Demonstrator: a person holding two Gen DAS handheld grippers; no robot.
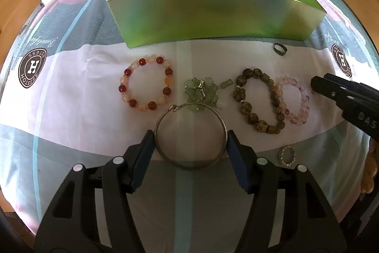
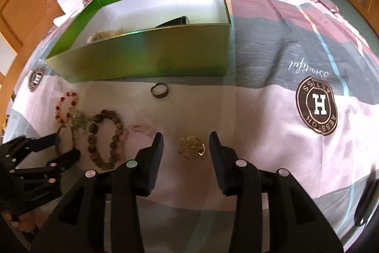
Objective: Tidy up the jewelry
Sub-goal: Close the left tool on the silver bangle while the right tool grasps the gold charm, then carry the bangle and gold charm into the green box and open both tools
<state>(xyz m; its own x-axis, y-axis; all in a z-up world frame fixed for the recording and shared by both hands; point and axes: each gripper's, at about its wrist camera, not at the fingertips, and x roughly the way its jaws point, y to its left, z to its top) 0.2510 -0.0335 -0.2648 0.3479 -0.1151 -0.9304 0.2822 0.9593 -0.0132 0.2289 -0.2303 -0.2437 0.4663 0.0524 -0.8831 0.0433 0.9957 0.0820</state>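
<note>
Because the thin round silver metal bangle (image 1: pixel 189 136) lay flat on the patterned bedsheet (image 1: pixel 71 110), the left hand-held gripper (image 1: pixel 189 144) bracketed it with a pad touching each side, apparently gripping it for the open green cardboard box (image 1: pixel 213 16) beyond. The right hand-held gripper (image 2: pixel 187 146) stood wide apart around a small gold filigree brooch (image 2: pixel 191 146), not touching it.

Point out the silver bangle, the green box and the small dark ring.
silver bangle (image 1: pixel 189 166), left wrist view, near rim.
green box (image 1: pixel 213 16), left wrist view, front wall.
small dark ring (image 2: pixel 160 90), right wrist view, its band.
</note>
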